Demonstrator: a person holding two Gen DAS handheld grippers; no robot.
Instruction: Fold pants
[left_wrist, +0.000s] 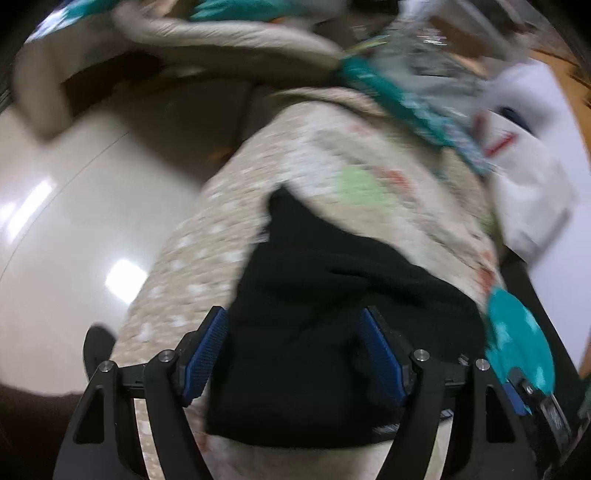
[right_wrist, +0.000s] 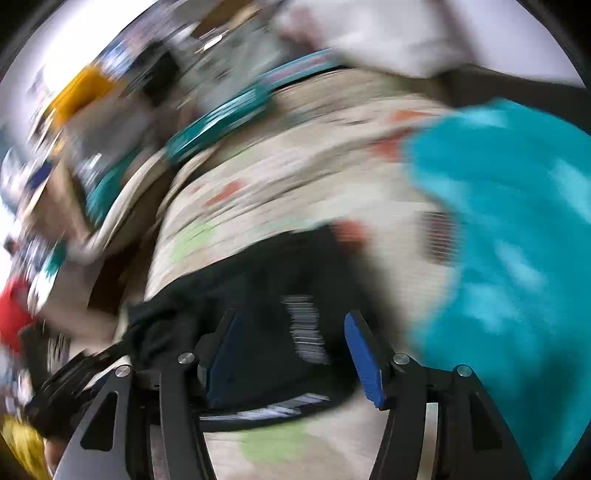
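The black pants (left_wrist: 314, 332) lie folded into a compact bundle on a beige patterned bedcover (left_wrist: 325, 162). My left gripper (left_wrist: 295, 328) is open, its blue pads on either side of the bundle and apart from it. In the right wrist view, which is heavily blurred, the pants (right_wrist: 266, 295) lie on the same bedcover (right_wrist: 295, 184). My right gripper (right_wrist: 291, 332) is open above them and holds nothing.
A teal cloth (right_wrist: 509, 258) lies on the cover to the right of the pants; it also shows in the left wrist view (left_wrist: 517, 332). A white bag (left_wrist: 528, 177) sits at the far right. Glossy floor (left_wrist: 66, 229) lies off the cover's left edge. Blurred clutter (right_wrist: 92, 129) fills the left.
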